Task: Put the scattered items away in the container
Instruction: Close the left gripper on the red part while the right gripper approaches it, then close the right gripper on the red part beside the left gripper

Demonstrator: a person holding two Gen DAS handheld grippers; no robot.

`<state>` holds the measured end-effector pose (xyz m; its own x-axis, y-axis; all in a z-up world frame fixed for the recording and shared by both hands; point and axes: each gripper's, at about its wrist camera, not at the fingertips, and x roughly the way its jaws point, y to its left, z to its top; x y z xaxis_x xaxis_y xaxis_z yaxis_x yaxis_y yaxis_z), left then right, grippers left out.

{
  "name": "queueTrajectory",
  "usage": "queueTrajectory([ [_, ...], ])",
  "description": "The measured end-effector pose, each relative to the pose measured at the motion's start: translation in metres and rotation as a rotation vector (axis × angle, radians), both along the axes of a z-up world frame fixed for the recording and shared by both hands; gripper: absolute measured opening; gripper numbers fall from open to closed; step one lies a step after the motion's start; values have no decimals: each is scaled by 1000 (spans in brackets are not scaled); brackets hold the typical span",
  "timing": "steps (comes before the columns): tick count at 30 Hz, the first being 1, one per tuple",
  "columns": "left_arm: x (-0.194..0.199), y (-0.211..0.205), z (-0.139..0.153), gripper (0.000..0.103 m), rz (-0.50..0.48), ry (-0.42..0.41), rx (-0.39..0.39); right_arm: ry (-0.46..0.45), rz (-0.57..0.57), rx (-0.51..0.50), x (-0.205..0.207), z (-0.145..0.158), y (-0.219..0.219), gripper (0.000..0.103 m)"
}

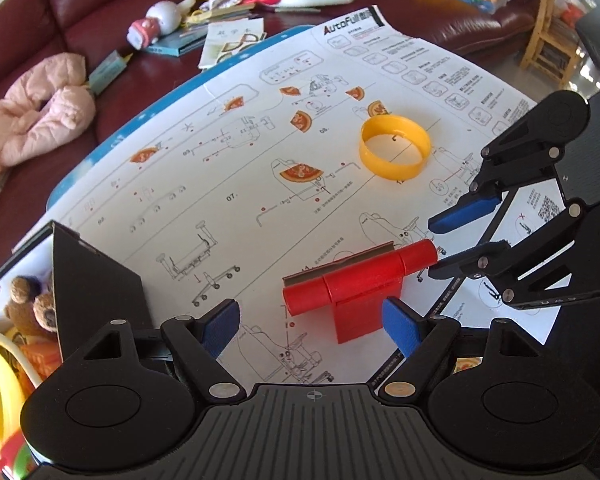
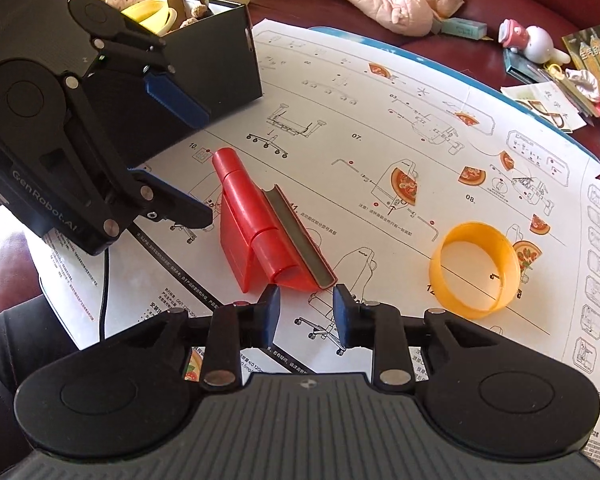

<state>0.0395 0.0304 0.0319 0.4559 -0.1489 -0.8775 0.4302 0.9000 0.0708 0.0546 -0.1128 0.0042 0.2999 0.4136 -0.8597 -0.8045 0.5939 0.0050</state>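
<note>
While a red squeegee-like tool [image 2: 268, 232] and a yellow plastic ring [image 2: 474, 270] lie loose on a large printed instruction sheet [image 1: 228, 184], the tidying job looks only partly done. The black container [image 2: 220, 76] at the sheet's far corner already holds a yellow ring-shaped toy and other small items, and a teddy bear shows just beside its wall in the left wrist view, though whether the bear is inside cannot be told. On the sheet the red tool sits between the two grippers, well apart from the container, with the yellow ring off to one side, nearer the right hand. The left hand-held gripper [image 1: 312, 322] hangs over the near end of the red tool with its jaws spread wide, the blue pads to either side of the tool's flat base and not pressing on it. The right hand-held gripper [image 2: 306, 312] has its jaws narrowed to a small gap with nothing between them, its tips just short of the tool's grey-edged end. Both loose pieces remain to be lifted and dropped in; the red tool appears the likelier next pick. Small pizza-slice pictures [image 1: 300, 172] dot the sheet; whether they are printed or loose cannot be told.
</note>
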Motion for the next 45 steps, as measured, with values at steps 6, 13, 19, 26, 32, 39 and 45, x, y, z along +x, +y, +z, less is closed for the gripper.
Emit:
queueTrajectory([
  [6,-8,-8,-6,85,-264,-140,239,-3,42,-24,0,5,4,33],
  [13,-4,-13,-22,81,-397,-155,271,10,84,-57,7,2,11,35],
  [19,3,-27,-40,51,-508,-127,284,21,117,-62,10,-2,20,35],
  [26,3,-25,-40,41,-485,-103,184,19,132,-77,18,-6,24,44],
  [32,0,-18,-35,25,-494,-68,141,10,221,-124,14,-4,20,45],
  [39,4,-31,-43,40,-514,-108,163,-31,332,-199,11,-3,20,33],
  [45,11,-38,-61,23,-465,-24,159,-63,417,-264,15,-15,33,26],
])
